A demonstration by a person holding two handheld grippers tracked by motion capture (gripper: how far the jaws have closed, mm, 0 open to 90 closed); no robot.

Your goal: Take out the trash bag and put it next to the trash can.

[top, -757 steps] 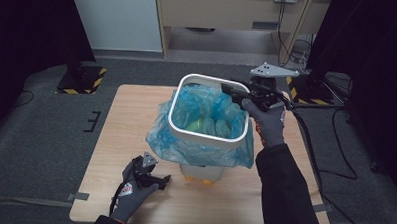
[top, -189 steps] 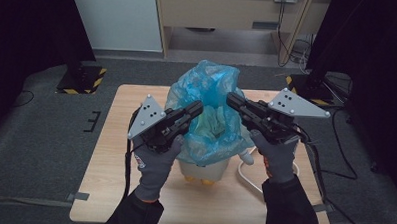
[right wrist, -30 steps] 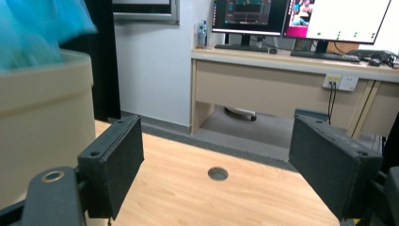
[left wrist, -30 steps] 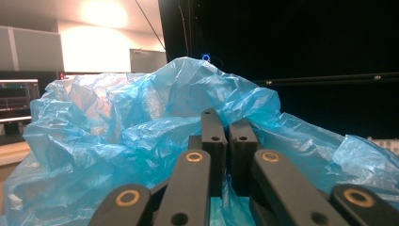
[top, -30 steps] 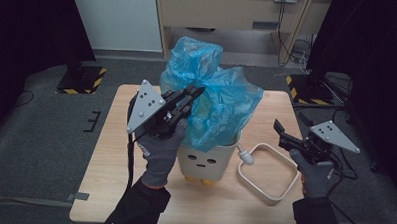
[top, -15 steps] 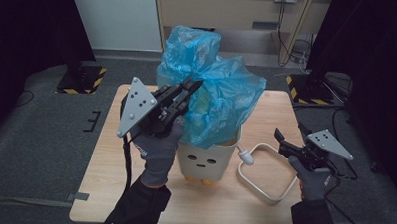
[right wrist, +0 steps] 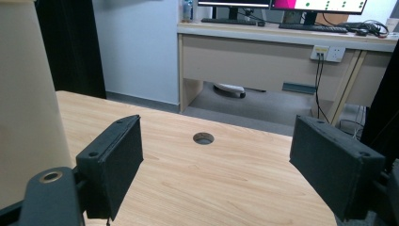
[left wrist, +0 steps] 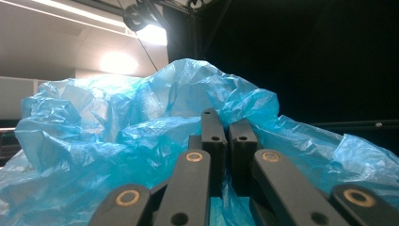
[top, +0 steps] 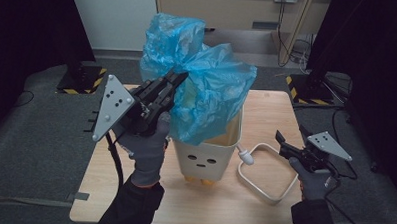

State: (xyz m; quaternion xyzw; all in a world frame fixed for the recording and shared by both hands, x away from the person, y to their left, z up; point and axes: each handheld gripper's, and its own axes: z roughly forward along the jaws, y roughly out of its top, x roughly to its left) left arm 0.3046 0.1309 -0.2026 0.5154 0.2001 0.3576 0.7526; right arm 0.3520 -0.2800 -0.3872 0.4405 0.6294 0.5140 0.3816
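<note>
**Ana:** Blue plastic is what stands out from the high view: the blue bag [top: 202,87] is lifted above the white bin [top: 207,152], with its lower part hanging at the bin's mouth. The bin stands upright near the middle of the table [top: 183,206].

**Ben:** And the left claw [top: 180,79]?

**Ana:** It points up and to the right, pressed together on a bunched fold of the bag, well above the bin's rim. The white ring frame [top: 264,169] lies flat on the table just right of the bin. The right claw [top: 279,143] hovers near that ring, low over the table, holding nothing.

**Ben:** What does the left gripper view add?

**Ana:** The 2 black jaws of the left claw [left wrist: 226,129] stand close side by side, with a thin fold of the blue bag [left wrist: 117,141] pinched between them; crinkled film billows around and behind them.

**Ben:** And the right gripper view?

**Ana:** The right claw [right wrist: 216,165] is spread wide, with only bare wooden table [right wrist: 211,188] between its pads. The pale wall of the bin [right wrist: 26,117] rises at the left edge, and a round hole [right wrist: 203,138] in the table lies ahead
</note>
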